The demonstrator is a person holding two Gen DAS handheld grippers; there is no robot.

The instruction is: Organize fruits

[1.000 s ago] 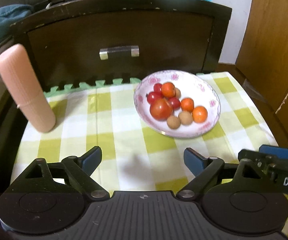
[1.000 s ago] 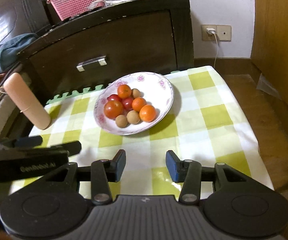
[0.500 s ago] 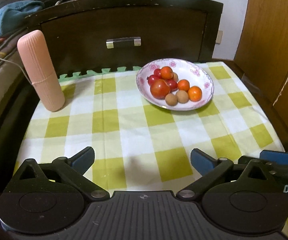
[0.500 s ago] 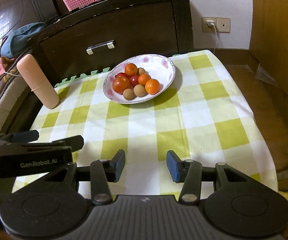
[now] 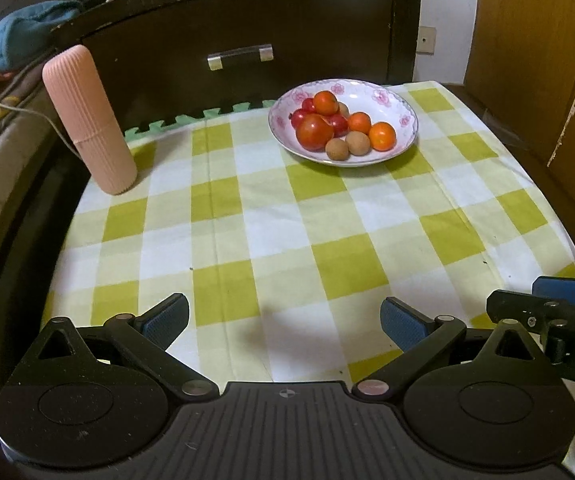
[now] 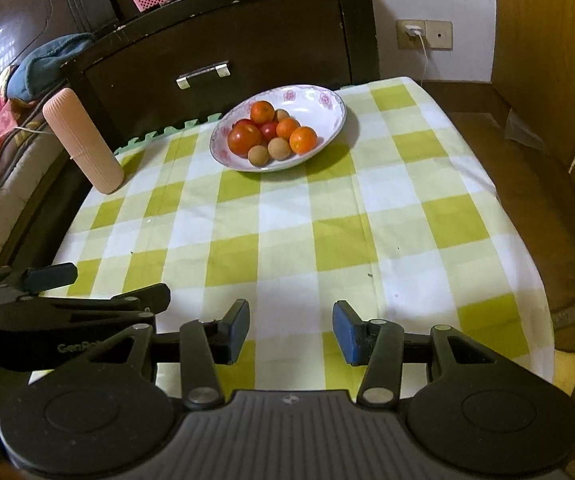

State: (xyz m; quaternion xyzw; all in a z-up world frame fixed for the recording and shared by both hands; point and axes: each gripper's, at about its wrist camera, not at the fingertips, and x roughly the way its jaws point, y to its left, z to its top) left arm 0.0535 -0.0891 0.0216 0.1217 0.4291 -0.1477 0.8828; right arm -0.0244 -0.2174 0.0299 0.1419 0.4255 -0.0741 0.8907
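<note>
Near the table's front edge: left gripper [image 5: 283, 320] and right gripper [image 6: 290, 330] both spread, empty | far edge: bowl [image 6: 327, 136] heaped with fruit [image 6: 275, 132] | risk: a nudge rolls fruit out

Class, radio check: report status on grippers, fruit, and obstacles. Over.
Left gripper open, empty. Right gripper open, empty. Fruit all piled in bowl, far side of cloth. Nothing between grippers and bowl; pink case off to left.
</note>
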